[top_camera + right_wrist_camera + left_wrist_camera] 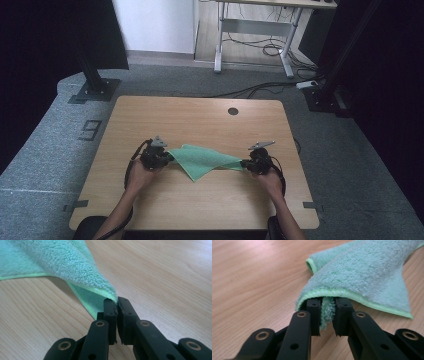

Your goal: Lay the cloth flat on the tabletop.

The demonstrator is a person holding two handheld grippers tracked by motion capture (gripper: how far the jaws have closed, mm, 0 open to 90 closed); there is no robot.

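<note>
High view: wooden table (200,200), grey carpet (45,150), perhaps dim room.

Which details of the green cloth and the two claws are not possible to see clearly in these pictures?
- High view: the jaw tips of the left claw and right claw are too small to judge.
- Left gripper view: the green cloth drapes over the jaw tips and hides the pinched corner; the frame's top edge cuts it off.
- Right gripper view: the cloth's far part is cut off at the top-left edge.
- Table: the near edge is cut off in the high view.
</note>
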